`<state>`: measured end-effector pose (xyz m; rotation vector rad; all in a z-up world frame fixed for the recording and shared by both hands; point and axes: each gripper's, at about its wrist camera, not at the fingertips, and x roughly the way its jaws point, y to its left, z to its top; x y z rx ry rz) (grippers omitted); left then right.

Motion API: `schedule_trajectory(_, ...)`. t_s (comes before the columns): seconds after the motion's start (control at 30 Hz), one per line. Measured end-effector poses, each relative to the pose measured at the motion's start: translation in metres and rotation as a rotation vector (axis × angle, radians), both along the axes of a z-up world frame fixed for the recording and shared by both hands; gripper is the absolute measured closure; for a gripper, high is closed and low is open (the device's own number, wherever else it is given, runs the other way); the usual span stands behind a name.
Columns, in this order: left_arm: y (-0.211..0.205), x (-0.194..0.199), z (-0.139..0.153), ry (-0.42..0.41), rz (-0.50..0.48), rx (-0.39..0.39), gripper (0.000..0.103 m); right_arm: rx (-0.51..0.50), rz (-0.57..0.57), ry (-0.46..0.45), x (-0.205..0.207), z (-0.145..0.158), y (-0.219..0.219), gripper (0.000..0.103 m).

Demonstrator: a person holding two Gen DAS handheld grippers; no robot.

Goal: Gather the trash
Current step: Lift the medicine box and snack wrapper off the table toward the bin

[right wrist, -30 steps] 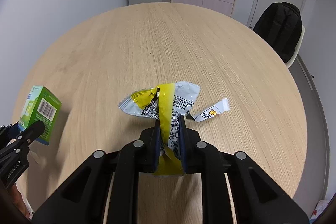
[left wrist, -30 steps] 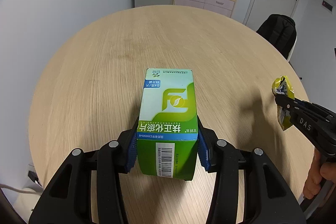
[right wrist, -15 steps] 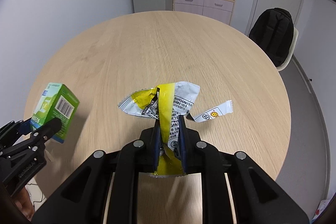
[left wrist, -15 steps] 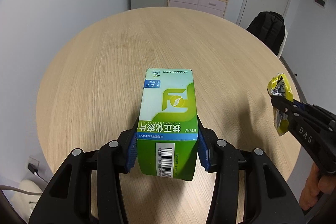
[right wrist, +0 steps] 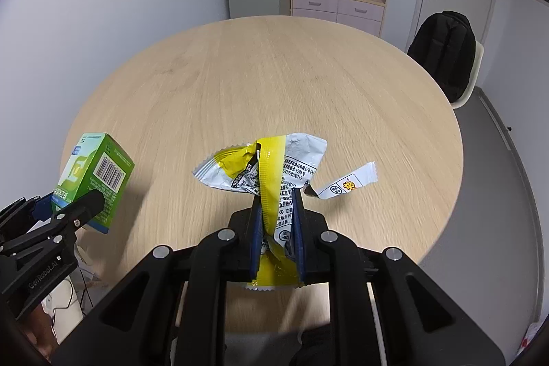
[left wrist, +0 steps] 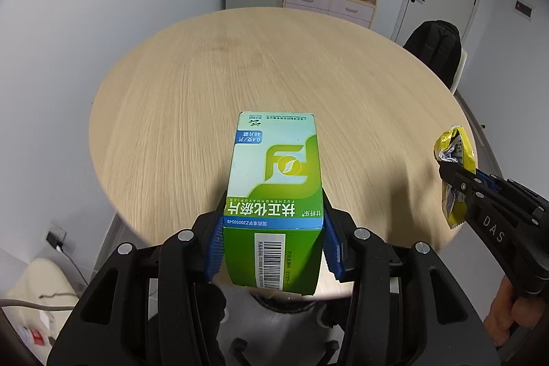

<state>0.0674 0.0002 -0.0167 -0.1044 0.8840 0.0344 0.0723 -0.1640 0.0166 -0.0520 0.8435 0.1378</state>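
Over the near rim of the round light-wood table (left wrist: 192, 98), the left wrist view shows the left gripper (left wrist: 272, 249) carrying a green-and-white cardboard medicine box (left wrist: 278, 187) clear of the tabletop. Its blue ribbed pads (left wrist: 214, 249) stand about half open and press the two side faces of the box near its barcode end. Risk: the grip sits at one end only, so the long free end could lever downward and slide out of the pads if the hand is jolted. At the right edge of this view, the right gripper (left wrist: 456, 174) appears side-on with a yellow wrapper in it.

From the right wrist view, the right gripper (right wrist: 276, 222) is nearly closed on a crumpled yellow-and-silver foil snack wrapper (right wrist: 271, 170), held in the air above the table. A torn white strip (right wrist: 346, 186) hangs from the wrapper by a narrow neck. Risk: this strip could tear off and drop; thin foil can also creep out from between the pads. No bin is visible in either view, so the drop point cannot be judged.
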Motion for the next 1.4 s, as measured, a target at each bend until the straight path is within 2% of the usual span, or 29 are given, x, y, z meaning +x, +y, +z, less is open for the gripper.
schedule_trajectory(0.4, -0.019, -0.075, -0.018, -0.002, -0.015, -0.020, 0.057, 0.027, 0.003, -0.022, -0.087, -0.007, -0.011, 0.089)
schedule_trajectory(0.77, -0.035, -0.122, -0.052, 0.016, -0.036, 0.006, 0.057, 0.051, -0.010, -0.011, -0.140, -0.042, -0.021, 0.089)
schedule_trajectory(0.93, -0.040, -0.131, -0.069, 0.023, -0.046, 0.011, 0.057, 0.034, -0.009, 0.003, -0.151, -0.062, -0.019, 0.089)
schedule_trajectory(1.4, -0.035, -0.110, -0.138, 0.119, -0.038, 0.012, 0.057, 0.043, -0.027, 0.084, -0.134, -0.127, -0.026, 0.089)
